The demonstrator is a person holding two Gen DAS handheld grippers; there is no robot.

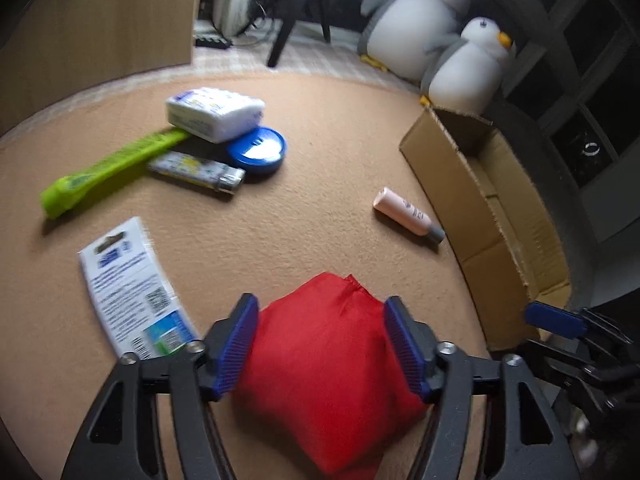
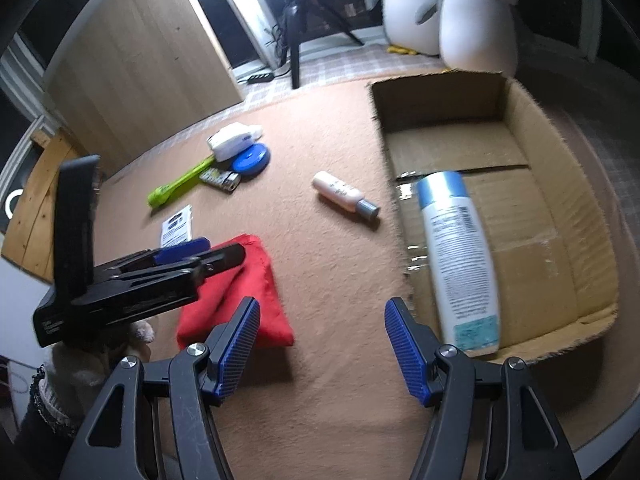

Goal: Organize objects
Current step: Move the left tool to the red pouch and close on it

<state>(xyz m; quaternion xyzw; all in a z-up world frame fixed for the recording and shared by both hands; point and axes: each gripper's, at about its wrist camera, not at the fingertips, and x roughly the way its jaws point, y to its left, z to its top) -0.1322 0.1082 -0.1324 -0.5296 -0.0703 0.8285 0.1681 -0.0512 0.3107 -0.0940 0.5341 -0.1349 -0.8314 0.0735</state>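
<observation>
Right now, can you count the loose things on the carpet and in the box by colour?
Red: 1, the red pouch in the left gripper
Green: 1, the green tube
Blue: 1, the blue tin
Pink: 1, the pink bottle
White or pale: 4, the tissue pack, lighter, leaflet, spray can in the cardboard box
Total: 8

No wording can be read anywhere. The flat white card (image 1: 134, 288) carries blurred print, a small code square and a blue-green patch. The white spray bottle (image 2: 460, 264) in the cardboard box (image 2: 560, 240) shows a barcode and fine print too blurred to make out. The pink tube (image 1: 404, 214) bears a small dark mark, also illegible.
</observation>
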